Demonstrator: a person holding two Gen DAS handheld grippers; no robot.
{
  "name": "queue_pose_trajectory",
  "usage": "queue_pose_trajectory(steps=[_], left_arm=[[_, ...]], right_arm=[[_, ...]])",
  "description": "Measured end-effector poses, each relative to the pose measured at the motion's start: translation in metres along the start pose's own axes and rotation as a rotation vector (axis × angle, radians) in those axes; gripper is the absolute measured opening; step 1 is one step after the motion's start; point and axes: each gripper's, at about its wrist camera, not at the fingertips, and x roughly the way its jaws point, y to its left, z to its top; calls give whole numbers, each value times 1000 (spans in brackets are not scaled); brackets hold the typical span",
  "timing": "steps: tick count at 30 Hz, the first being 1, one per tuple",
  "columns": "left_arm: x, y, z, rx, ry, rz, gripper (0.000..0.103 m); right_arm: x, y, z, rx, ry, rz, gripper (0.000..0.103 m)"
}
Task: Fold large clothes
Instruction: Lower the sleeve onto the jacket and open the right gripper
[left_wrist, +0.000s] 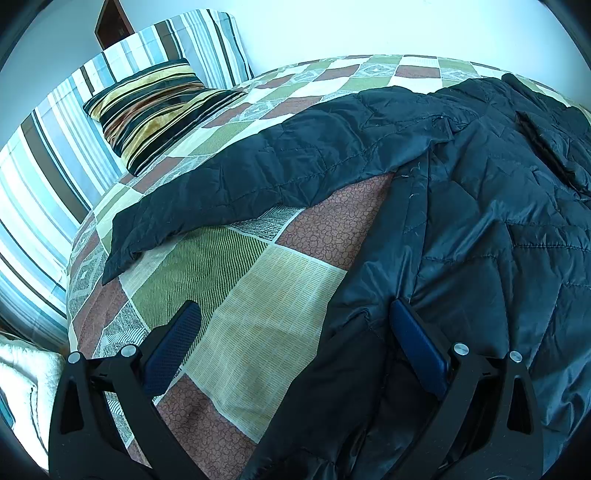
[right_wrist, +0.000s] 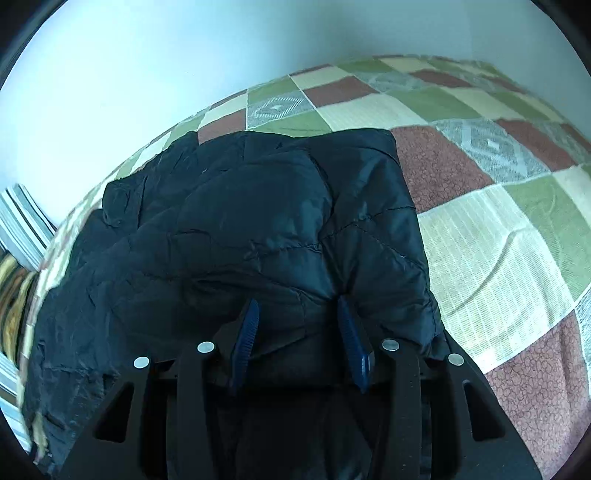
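Note:
A large black quilted jacket (left_wrist: 498, 221) lies spread on a patchwork bedspread (left_wrist: 258, 288), with one sleeve (left_wrist: 221, 184) stretched out to the left. My left gripper (left_wrist: 295, 306) hovers over the jacket's near left edge with its jaws wide open. Its right finger (left_wrist: 417, 343) rests against the fabric and its left finger (left_wrist: 177, 332) is over bare bedspread. In the right wrist view the jacket (right_wrist: 258, 221) is doubled over, with a straight folded edge on the right. My right gripper (right_wrist: 297, 299) is shut on a thick bunch of the jacket's cloth.
Blue-striped pillows (left_wrist: 55, 166) and a dark gold-striped cushion (left_wrist: 155, 110) stand at the head of the bed, at the left. A pale wall (right_wrist: 184, 55) runs behind the bed. Bare bedspread (right_wrist: 498, 240) extends to the right of the jacket. A white cloth (left_wrist: 26, 376) lies beside the bed.

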Motion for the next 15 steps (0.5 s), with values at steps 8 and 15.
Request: queue_pose_trajectory(steps=[8,15], left_arm=[[0,0,0,-1,0,-1,101],[0,0,0,-2,1,-3,101]], right_arm=[[0,6,-2,-38,-21,-9,55],[-13,24,-6,-100,-81,-73,60]])
